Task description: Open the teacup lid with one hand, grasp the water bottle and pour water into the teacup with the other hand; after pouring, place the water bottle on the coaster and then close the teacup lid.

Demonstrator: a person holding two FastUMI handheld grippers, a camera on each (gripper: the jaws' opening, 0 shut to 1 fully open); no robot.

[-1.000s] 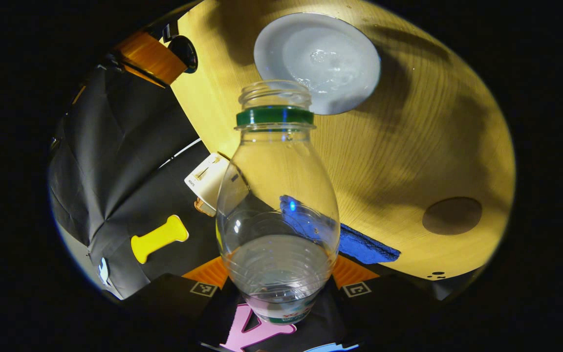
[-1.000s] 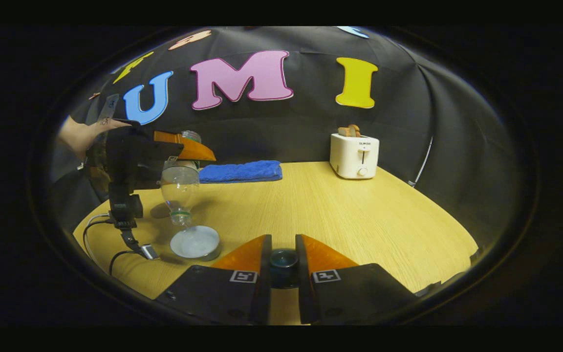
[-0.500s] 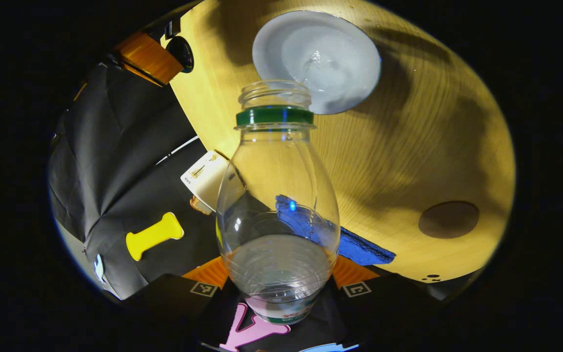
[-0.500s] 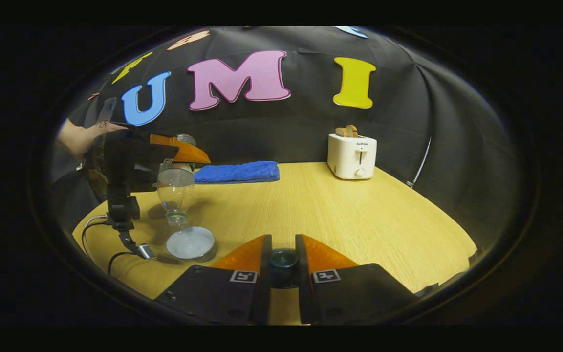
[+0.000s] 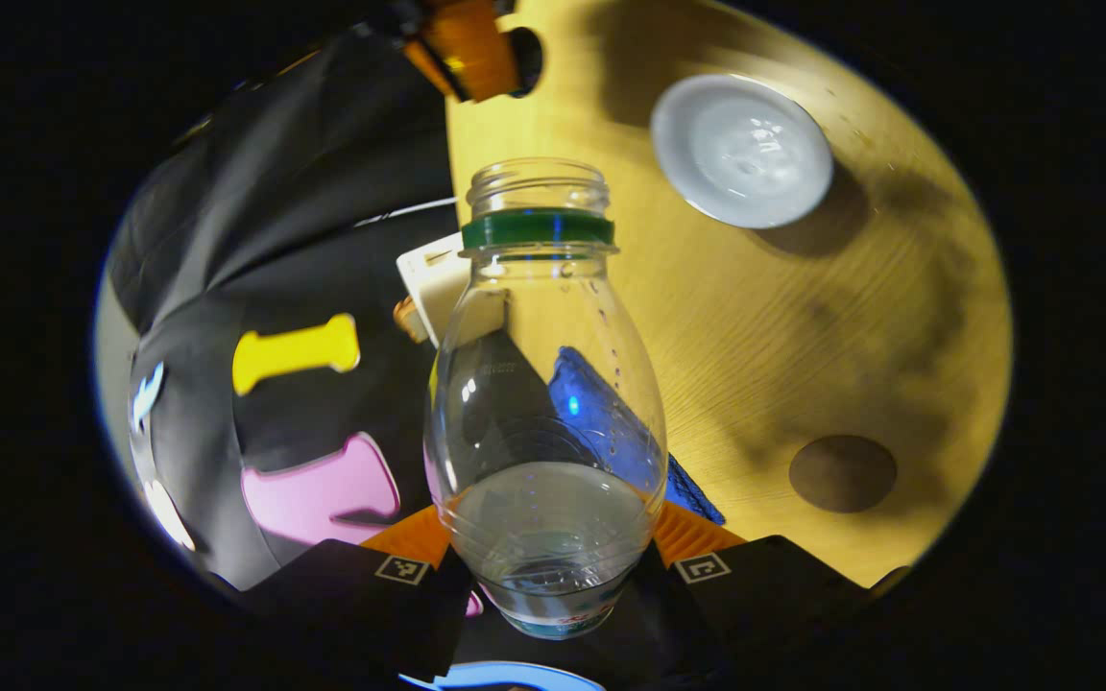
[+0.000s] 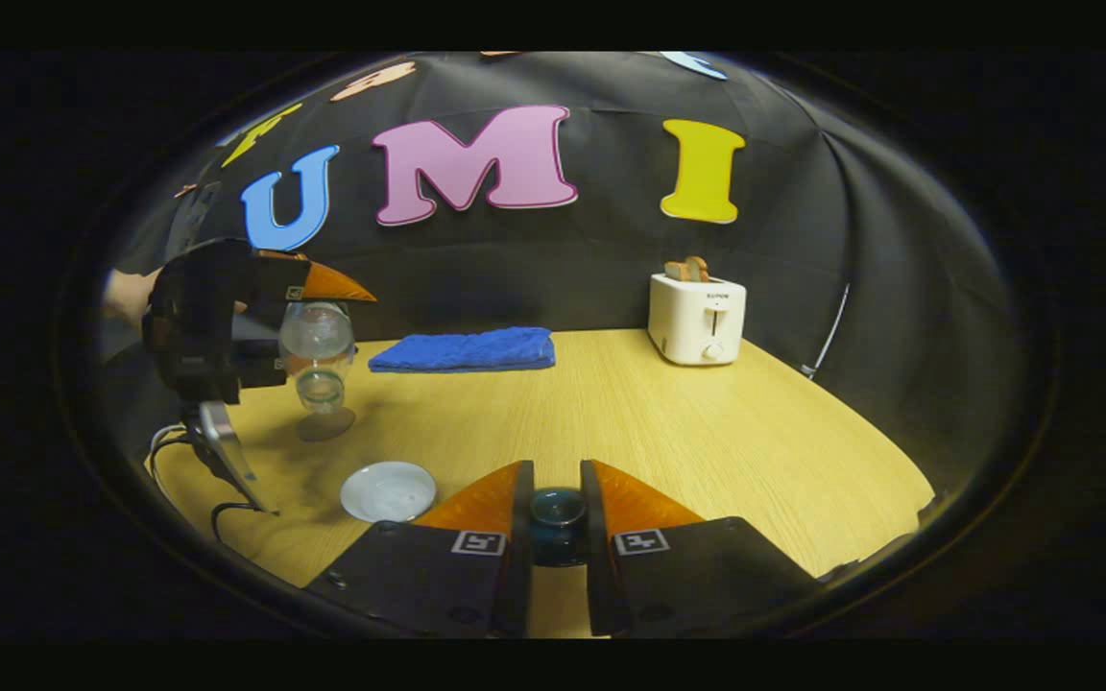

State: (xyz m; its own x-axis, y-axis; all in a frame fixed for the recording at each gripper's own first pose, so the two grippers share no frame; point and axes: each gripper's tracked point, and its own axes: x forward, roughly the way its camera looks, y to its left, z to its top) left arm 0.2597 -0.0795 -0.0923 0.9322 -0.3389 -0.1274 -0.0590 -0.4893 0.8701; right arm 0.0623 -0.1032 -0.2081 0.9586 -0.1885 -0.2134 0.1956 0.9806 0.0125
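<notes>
The water bottle (image 5: 545, 403), mouth-down and clamped in the left gripper (image 5: 553, 566), hangs above the coaster (image 5: 842, 472), while the right gripper (image 6: 557, 523) pinches the teacup lid (image 6: 557, 507).

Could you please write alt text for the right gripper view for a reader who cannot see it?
The right gripper holds the teacup lid over a wooden table. Farther left, the left gripper carries the water bottle neck-down above the coaster, behind the open teacup.

Blue towel (image 6: 465, 349) and white toaster (image 6: 697, 318) sit on table (image 6: 687, 432).
</notes>
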